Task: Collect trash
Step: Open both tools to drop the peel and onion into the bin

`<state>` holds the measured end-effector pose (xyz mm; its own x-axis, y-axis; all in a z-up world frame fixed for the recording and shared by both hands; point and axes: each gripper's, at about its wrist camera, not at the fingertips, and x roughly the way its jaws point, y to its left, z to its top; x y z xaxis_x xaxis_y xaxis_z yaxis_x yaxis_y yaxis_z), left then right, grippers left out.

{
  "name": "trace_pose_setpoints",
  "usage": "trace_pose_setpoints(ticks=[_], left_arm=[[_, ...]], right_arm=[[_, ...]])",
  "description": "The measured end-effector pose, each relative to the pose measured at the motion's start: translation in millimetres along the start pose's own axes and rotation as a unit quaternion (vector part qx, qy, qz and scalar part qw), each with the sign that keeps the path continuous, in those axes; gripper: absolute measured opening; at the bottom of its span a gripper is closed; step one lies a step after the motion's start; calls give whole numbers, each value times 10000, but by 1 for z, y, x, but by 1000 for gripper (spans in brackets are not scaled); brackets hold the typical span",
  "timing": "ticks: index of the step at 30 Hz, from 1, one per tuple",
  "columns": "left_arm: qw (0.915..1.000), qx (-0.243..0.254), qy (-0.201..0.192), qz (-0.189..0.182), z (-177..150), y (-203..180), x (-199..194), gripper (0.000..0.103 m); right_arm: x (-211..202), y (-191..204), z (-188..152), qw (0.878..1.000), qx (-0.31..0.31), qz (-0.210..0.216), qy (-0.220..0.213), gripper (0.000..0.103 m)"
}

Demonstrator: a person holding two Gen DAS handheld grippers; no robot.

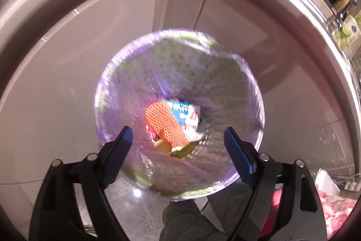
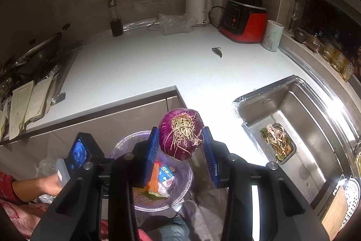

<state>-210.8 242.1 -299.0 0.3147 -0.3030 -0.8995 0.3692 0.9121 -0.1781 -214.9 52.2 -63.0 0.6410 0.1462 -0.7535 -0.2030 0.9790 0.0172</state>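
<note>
My left gripper (image 1: 178, 130) hangs open straight above a round bin (image 1: 248, 83) lined with a purple bag, and nothing is between its blue fingers (image 1: 239, 150). An orange foam net (image 1: 162, 121), a blue-and-white carton (image 1: 182, 112) and a green leaf (image 1: 182, 150) lie in the bin. My right gripper (image 2: 180, 130) is shut on a purple onion (image 2: 180, 139), root end facing the camera, held above the counter edge and the same bin (image 2: 121, 146). A person's hand (image 2: 40, 186) holds the left gripper's body (image 2: 79, 150) beside it.
The white countertop (image 2: 146, 64) carries a green scrap (image 2: 217, 51), a crumpled plastic bag (image 2: 173, 23), a kettle (image 2: 198, 3), a red blender (image 2: 246, 3) and a cup (image 2: 273, 35). A steel sink (image 2: 315, 110) at right holds a container of food scraps (image 2: 277, 141). Cabinet doors (image 1: 112, 26) stand behind the bin.
</note>
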Motion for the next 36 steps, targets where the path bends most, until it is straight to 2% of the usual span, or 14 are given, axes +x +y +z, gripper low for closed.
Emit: trace_pose_setpoints(ticks=[3, 10, 14, 18, 26, 34, 36], left_arm=[[9988, -182, -433, 105, 8, 1, -41, 95], [9872, -378, -1511, 349, 11, 0, -129, 95], [9804, -242, -1869, 567, 7, -7, -157, 95], [9779, -125, -1992, 623, 4, -13, -169, 95], [9791, -85, -1953, 561, -1, -16, -168, 95], [9797, -96, -1928, 547, -4, -15, -165, 95], [9799, -99, -1917, 545, -3, -15, -164, 95]], right_arm=[[10, 0, -8, 9999, 35, 83, 102, 39], [50, 14, -40, 9982, 31, 287, 522, 39], [74, 29, -56, 9961, -121, 390, 780, 40], [102, 44, -71, 9933, -268, 442, 1029, 40], [157, 61, -100, 9850, -479, 457, 1596, 40], [183, 67, -114, 9787, -524, 460, 1928, 41], [188, 69, -115, 9775, -531, 458, 1988, 49]])
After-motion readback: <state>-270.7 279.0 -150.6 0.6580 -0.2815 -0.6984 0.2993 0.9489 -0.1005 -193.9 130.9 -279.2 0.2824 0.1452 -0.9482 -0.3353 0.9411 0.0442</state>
